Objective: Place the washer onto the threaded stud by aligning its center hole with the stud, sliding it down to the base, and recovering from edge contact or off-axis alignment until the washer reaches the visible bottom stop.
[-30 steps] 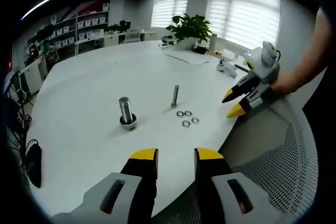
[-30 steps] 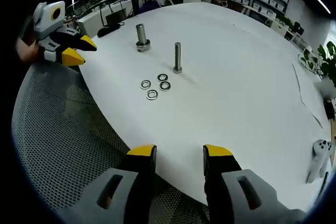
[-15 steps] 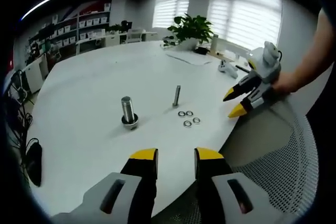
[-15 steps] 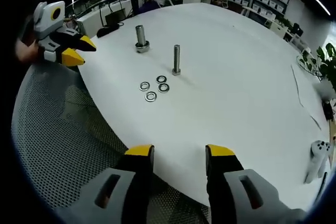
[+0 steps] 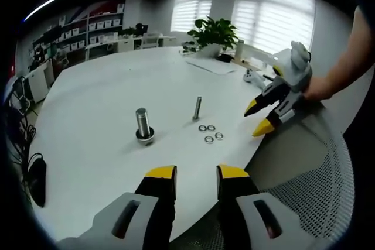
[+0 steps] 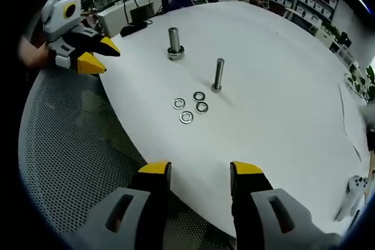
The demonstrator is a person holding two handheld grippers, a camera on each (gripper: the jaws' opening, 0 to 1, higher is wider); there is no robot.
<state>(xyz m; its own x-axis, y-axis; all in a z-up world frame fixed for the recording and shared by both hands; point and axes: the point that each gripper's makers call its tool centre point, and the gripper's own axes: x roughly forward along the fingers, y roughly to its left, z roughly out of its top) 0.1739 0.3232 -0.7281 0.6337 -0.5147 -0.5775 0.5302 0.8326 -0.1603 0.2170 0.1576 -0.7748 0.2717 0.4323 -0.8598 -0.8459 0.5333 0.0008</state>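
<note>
- Four washers (image 6: 192,106) lie loose in a tight cluster on the white table (image 6: 281,115), just beside the foot of the thin threaded stud (image 6: 218,75); I judge they are grouped there so that any one can be picked and carried the short way to the stud.
- Both studs stand upright on their heads: the thin one near the washers, and a thicker bolt (image 6: 174,43) well apart, with what looks like a washer or nut already at its base.
- My right gripper (image 6: 199,170) hangs over the table's edge with its jaws spread and nothing between them, aimed at the washer cluster; I judge this is the lead-in to a pick.
- My left gripper (image 5: 196,172) is likewise spread and empty, held back from the near edge of the table, with the bolt (image 5: 142,125), the thin stud (image 5: 197,109) and the washers (image 5: 210,133) ahead of it; I take it as waiting in reserve.
- Each washer is a small, flat, shiny metal ring with a clear centre hole, lying flat; thin as they look, I expect they will be awkward to lift.
- No washer is on the thin stud yet.
</note>
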